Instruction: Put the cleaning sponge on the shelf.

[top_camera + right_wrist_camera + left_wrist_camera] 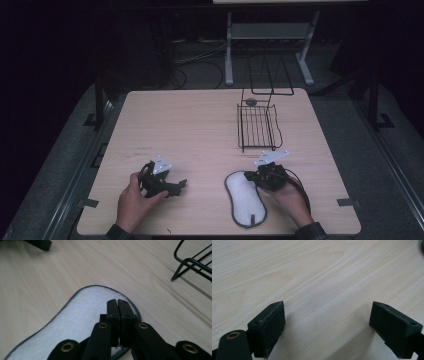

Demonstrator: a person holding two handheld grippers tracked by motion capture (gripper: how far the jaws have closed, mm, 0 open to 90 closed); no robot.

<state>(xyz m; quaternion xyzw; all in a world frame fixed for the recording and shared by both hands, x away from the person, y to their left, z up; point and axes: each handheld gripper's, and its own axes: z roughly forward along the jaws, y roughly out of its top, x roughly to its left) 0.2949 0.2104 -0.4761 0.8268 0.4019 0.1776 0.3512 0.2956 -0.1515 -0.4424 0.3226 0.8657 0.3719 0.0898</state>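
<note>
A white fuzzy pad [245, 200] with a dark border lies flat near the table's front edge, right of the middle. My right gripper [248, 176] is at the pad's far right end. In the right gripper view its jaws are pressed together, and the gripper [117, 301] rests over the pad [82, 312] just inside its border; nothing shows between them. My left gripper [180, 186] sits low at the front left, held by a hand. It [327, 315] is open wide over bare wood.
A black wire rack [257, 127] stands on the light wooden table [190, 125] at the back right, its foot [193, 262] close to my right gripper. A small round grey object [251, 101] lies at the rack's far end. Beyond the table stands a white frame.
</note>
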